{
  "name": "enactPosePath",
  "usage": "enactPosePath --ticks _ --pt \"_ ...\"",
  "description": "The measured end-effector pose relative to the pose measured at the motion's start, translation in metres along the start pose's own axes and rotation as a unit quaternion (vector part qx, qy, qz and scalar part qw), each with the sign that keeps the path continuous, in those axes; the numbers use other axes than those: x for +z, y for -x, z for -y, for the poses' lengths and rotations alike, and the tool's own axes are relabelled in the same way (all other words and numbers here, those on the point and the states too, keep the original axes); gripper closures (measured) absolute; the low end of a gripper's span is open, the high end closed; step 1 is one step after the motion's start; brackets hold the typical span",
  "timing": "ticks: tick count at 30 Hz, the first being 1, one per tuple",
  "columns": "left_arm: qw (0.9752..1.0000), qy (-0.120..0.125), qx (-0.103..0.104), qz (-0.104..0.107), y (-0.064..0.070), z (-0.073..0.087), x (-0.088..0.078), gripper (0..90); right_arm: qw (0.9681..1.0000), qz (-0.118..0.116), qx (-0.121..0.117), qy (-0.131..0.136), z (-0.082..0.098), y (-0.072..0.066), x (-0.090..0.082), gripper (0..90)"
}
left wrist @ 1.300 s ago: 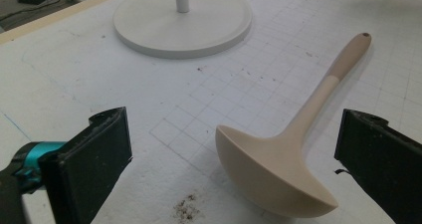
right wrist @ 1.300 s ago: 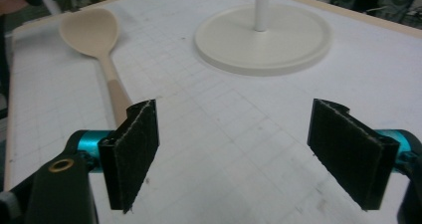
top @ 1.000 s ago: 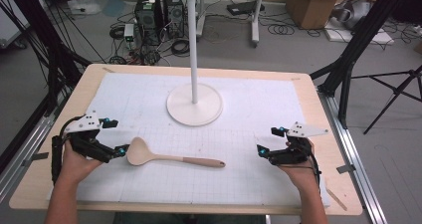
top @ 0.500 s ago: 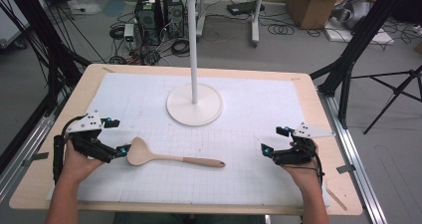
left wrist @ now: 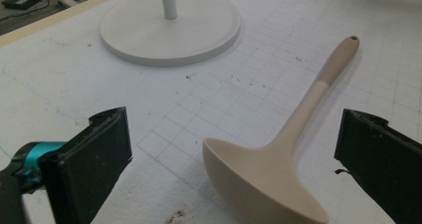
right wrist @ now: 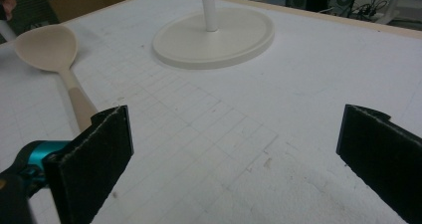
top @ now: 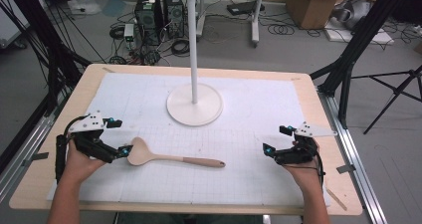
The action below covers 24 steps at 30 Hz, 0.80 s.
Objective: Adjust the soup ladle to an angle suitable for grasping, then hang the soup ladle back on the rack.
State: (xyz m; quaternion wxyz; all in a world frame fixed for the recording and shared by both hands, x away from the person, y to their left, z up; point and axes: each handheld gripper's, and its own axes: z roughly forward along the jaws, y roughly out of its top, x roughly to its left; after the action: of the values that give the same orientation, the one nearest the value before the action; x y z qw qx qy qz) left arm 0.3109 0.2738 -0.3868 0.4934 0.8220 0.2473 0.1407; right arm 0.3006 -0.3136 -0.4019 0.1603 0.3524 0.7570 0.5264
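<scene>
A beige spoon (top: 164, 158) lies flat on the white gridded mat (top: 249, 179), with its bowl to the left and its handle pointing right. My left gripper (top: 118, 137) rests just left of the bowl and is open. In the left gripper view the spoon's bowl (left wrist: 268, 179) lies on the mat between the two wide-apart jaws, touching neither. My right gripper (top: 275, 140) sits at the mat's right side. Its jaws have just been opening and nothing lies between them (right wrist: 234, 119). Far left in that view lies the spoon (right wrist: 50, 47).
A white stand with a round base (top: 194, 104) and a tall pole rises at the mat's far middle. The wooden table edge (top: 328, 134) borders the mat. Beyond the table the floor holds computers, cables, boxes and a tripod.
The right gripper's jaws stand slightly wider apart than before. Both hands and the spoon have kept their places.
</scene>
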Motion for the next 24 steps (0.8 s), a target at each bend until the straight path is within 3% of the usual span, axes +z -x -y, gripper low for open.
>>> enactPosePath --ticks 19,24 --pt "0.9999 0.008 0.004 0.01 0.0039 -0.005 0.0015 1.7 0.9999 -0.009 0.0 -0.014 0.001 -0.0003 0.0022 0.3" --pt "0.9998 0.003 0.013 0.018 0.007 -0.0095 0.0043 1.7 0.9998 -0.011 0.002 -0.016 0.0018 0.0006 0.0024 0.3"
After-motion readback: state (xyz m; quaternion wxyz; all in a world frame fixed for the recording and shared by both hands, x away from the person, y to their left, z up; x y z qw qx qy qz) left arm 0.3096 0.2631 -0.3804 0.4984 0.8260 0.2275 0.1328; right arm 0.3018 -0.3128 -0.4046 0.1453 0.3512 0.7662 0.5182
